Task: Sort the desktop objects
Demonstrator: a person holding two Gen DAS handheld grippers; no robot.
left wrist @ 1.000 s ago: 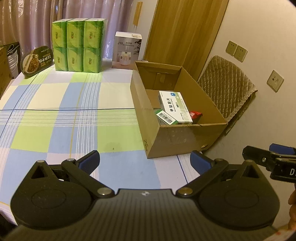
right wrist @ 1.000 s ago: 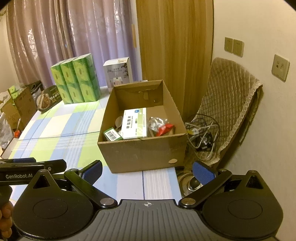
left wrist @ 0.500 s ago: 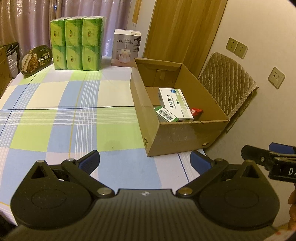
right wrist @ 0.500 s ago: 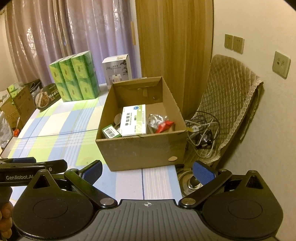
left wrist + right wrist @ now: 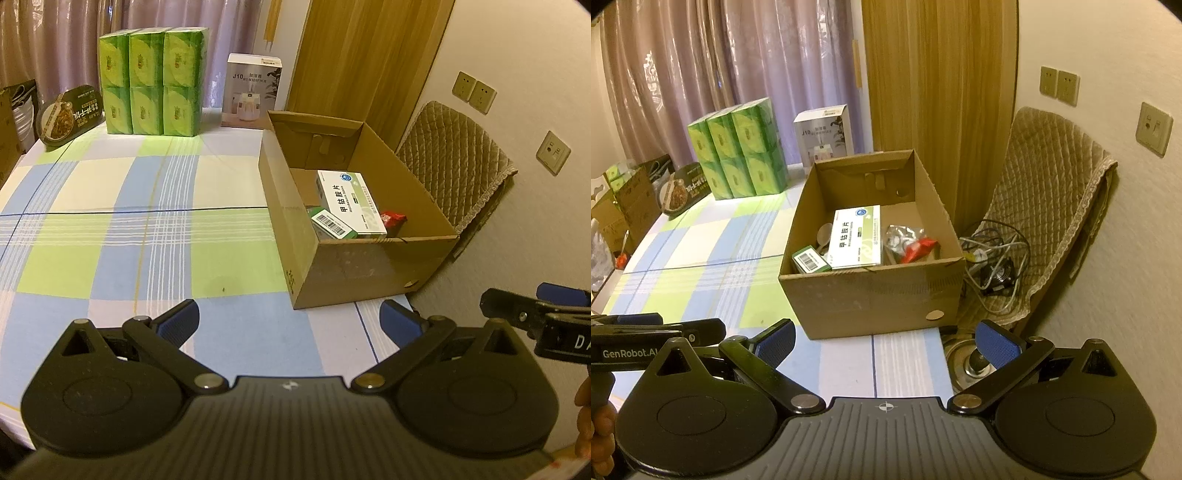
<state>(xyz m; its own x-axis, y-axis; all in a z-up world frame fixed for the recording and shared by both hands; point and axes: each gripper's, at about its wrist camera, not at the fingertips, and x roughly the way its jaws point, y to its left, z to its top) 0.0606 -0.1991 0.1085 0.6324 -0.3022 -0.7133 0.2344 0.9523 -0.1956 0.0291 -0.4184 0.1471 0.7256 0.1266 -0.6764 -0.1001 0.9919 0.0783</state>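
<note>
We hold both grippers low at the near edge of the checked tablecloth [image 5: 155, 229], the left gripper [image 5: 288, 321] and the right gripper [image 5: 884, 338] each with its tongs spread wide and nothing between them. The sorted things already lie in the cardboard box [image 5: 871, 295] at the table's right side: a white medicine box [image 5: 855, 238], a small green barcoded box [image 5: 809, 260] and a red packet [image 5: 921, 246]. The risk, as we judge it, is nudging the box off the right edge toward the cables [image 5: 993, 258] and quilted chair [image 5: 1049, 192]. The green tissue packs [image 5: 153, 96], humidifier carton [image 5: 253, 90] and a food tray [image 5: 70, 114] stand far off, not in the way.
</note>
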